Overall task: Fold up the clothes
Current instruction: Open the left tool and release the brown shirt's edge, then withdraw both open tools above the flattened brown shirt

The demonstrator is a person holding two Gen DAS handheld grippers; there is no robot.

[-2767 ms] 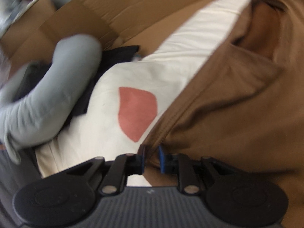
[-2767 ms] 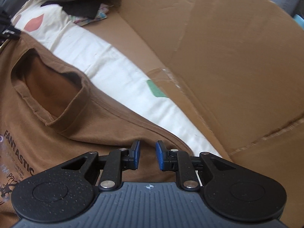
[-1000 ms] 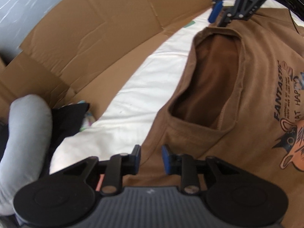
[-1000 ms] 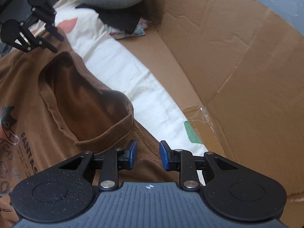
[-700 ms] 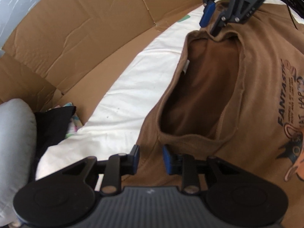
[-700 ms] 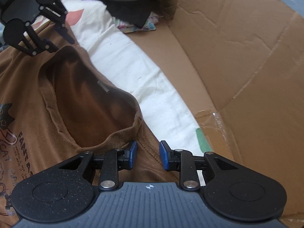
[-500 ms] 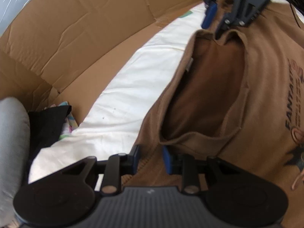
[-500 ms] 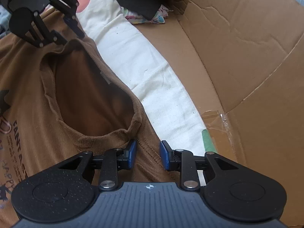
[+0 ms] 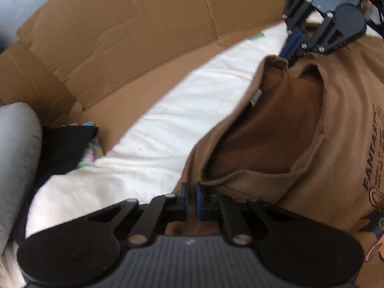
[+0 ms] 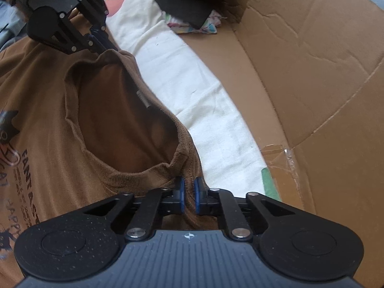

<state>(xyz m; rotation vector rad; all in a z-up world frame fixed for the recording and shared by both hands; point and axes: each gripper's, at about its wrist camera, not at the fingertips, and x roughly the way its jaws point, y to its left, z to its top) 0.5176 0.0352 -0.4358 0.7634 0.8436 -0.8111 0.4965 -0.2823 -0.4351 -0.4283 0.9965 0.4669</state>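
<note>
A brown T-shirt (image 9: 340, 129) with a printed cat graphic and the word "FANTASTIC" lies on a white sheet (image 9: 168, 129); it also shows in the right wrist view (image 10: 43, 129). My left gripper (image 9: 190, 200) is shut on the shirt's shoulder fabric beside the open collar. My right gripper (image 10: 188, 195) is shut on the shoulder fabric at the other side of the collar. Each gripper shows in the other's view, the right one (image 9: 294, 48) and the left one (image 10: 98, 39), pinching the collar edge. The neck opening gapes between them.
Brown cardboard walls (image 9: 134, 31) curve around the far side of the sheet (image 10: 182, 76). A grey cushion (image 9: 16, 148), a black cloth (image 9: 64, 141) and a small colourful cloth (image 10: 192, 25) lie at one end by the cardboard (image 10: 300, 55).
Both grippers have closed from a small gap onto the shirt's shoulder fabric. The two grippers have drawn nearer to each other and the collar opening has bunched and lifted.
</note>
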